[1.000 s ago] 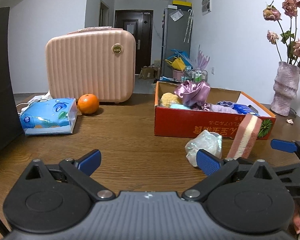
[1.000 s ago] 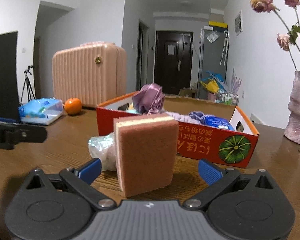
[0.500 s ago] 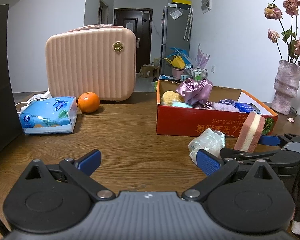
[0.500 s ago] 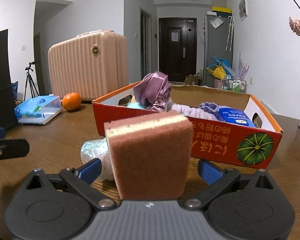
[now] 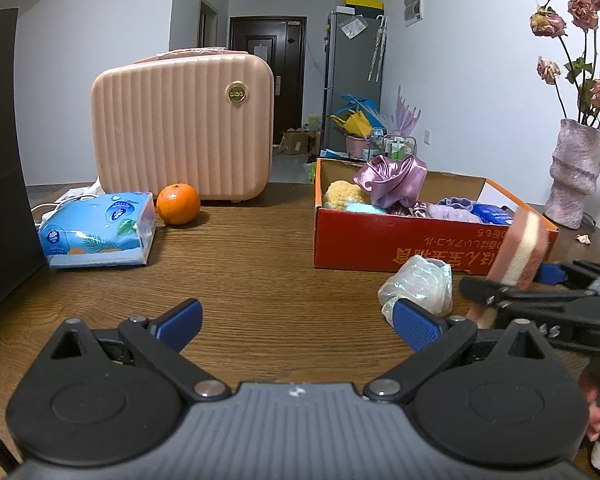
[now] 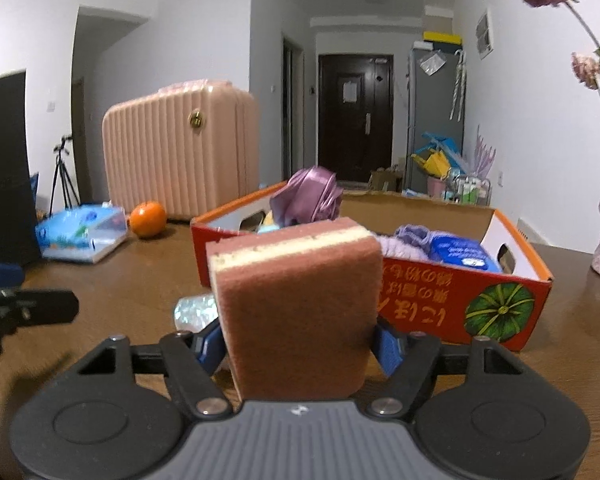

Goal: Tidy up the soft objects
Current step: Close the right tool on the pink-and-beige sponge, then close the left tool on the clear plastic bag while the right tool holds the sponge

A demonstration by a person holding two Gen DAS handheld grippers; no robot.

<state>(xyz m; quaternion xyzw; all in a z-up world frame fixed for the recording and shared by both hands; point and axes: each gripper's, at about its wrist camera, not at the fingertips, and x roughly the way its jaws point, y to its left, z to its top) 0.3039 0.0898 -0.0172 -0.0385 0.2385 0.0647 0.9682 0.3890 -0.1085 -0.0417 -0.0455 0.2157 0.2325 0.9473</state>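
Right wrist view: right gripper (image 6: 298, 346) had just been closing, jaws now drawn in onto a scouring sponge (image 6: 296, 304), blue pads (image 6: 388, 350) pressed against both side edges. Sponge stood upright between the fingers, reddish-brown scrubber face toward the camera, pale yellow foam layer showing along the top edge, corners rounded. Whether its bottom edge still touched the wooden table (image 6: 140, 276) couldn't be told, gripper body hid it. Just behind the sponge to the left, a crumpled clear plastic bag (image 6: 194, 310) lay on the table. Behind both, an orange cardboard box (image 6: 496, 300) with a pumpkin print held a purple satin scrunchie (image 6: 306, 196), lilac cloth (image 6: 410, 240) and a blue packet (image 6: 458, 252).

Left wrist view: left gripper (image 5: 296, 320) jaws spread wide, nothing between them, blue pads (image 5: 180, 320) clear of everything, low over bare table. Same sponge seen edge-on at far right, tilted, pink-cream-pink layers, clamped in the right gripper's black fingers, in front of the box's near right corner. Plastic bag just ahead of the left gripper's right pad, contact unclear. Farther left on the table: tissue pack (image 5: 96, 232), orange (image 5: 178, 204), pink ribbed case (image 5: 182, 138). Vase of dried roses (image 5: 574, 184) at right beyond the box.
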